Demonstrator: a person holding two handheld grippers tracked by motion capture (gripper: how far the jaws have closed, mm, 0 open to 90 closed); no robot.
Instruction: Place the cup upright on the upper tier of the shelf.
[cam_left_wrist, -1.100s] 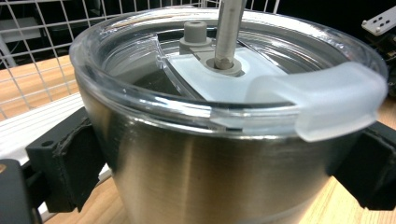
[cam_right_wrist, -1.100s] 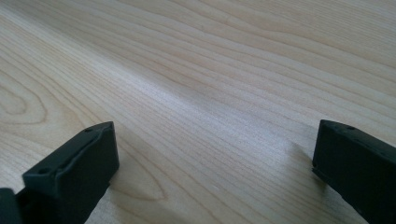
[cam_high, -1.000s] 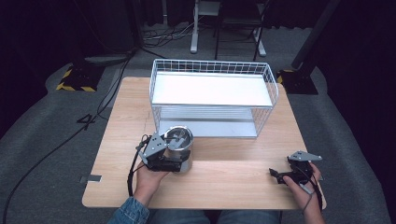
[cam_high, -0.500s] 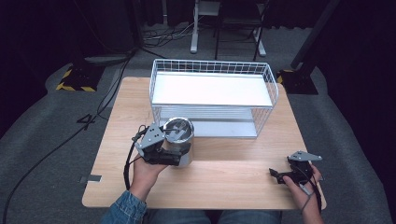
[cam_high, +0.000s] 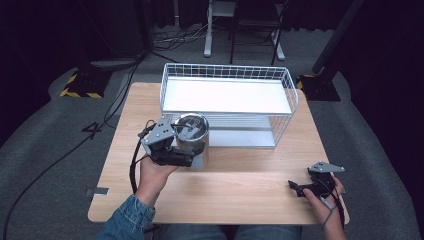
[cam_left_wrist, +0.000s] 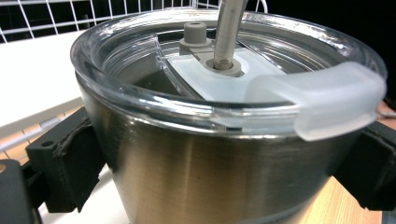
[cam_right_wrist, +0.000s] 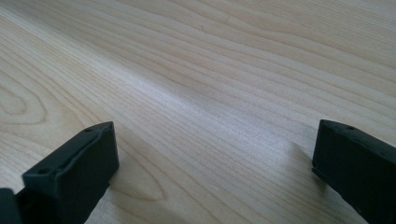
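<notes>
The left gripper (cam_high: 186, 152) has its fingers clamped on the round steel tumbler with clear plastic lid (cam_left_wrist: 210, 154) near the white wire basket (cam_high: 227, 107); its smooth wall is probably slippery (grip mid-body). The right gripper (cam_high: 305, 188) rests on the light wooden surface (cam_right_wrist: 210, 93), fingers apart

light falls from above onto the pale wooden table (cam_high: 240, 185), while the grey floor around it sinks into near black at the edges of the high view. the white shelf inside the white wire basket (cam_high: 227, 95) glares, almost washed out. the brushed steel tumbler with a clear plastic lid (cam_left_wrist: 224, 140) carries soft highlights, its nearest rim blurred. the black jaws cast faint shadows on the wood grain.
</notes>
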